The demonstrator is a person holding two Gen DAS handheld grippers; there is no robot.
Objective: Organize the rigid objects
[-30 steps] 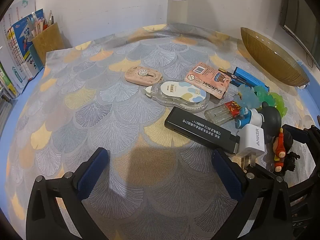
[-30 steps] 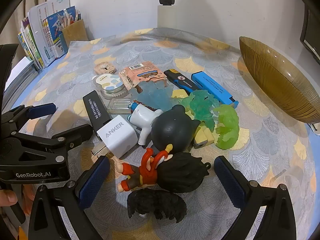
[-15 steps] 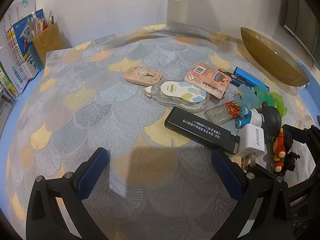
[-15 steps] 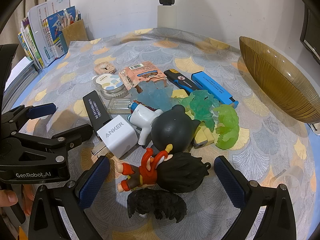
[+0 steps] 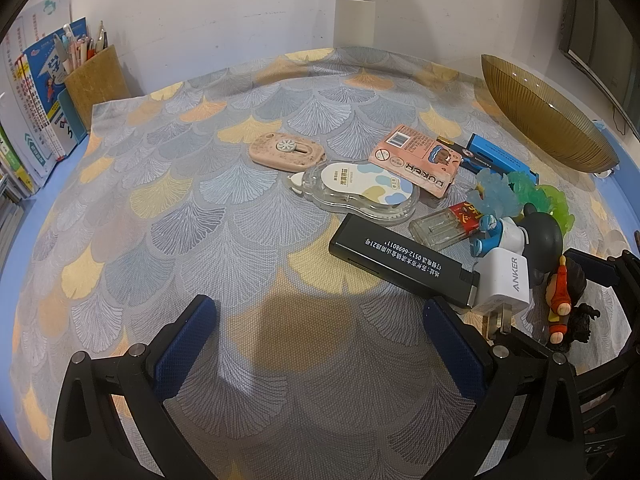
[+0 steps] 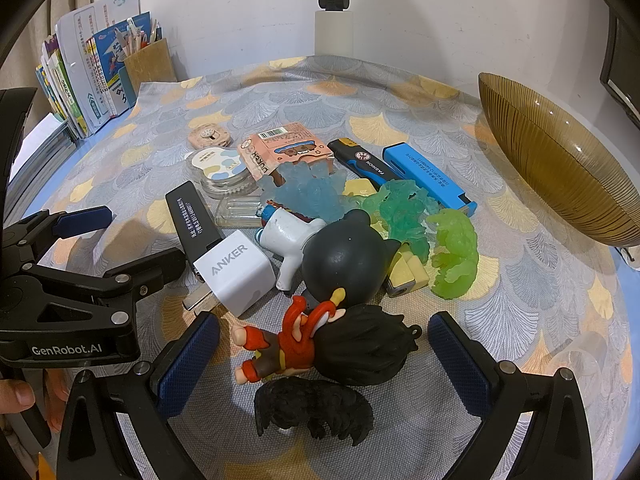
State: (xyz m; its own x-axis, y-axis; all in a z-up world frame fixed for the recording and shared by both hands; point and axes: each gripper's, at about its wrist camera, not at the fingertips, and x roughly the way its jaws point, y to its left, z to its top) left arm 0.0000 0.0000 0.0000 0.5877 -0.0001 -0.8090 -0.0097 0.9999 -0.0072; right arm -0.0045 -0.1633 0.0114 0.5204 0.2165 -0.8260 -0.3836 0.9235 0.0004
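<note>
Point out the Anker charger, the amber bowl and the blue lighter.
Anker charger [image 6: 234,270], right wrist view, logo face.
Amber bowl [image 6: 560,160], right wrist view, ribbed inner wall.
Blue lighter [image 6: 426,178], right wrist view, body middle.

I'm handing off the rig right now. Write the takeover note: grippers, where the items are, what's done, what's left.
Left gripper: open, empty, over bare cloth.
Right gripper: open, empty, its fingers either side of the red-and-black figurine.
Items: all clustered on the tablecloth: white Anker charger, black lighter, blue lighter, translucent toys.
Done: nothing; amber bowl looks empty.
Left: everything, probably starting with the figurine.
</note>
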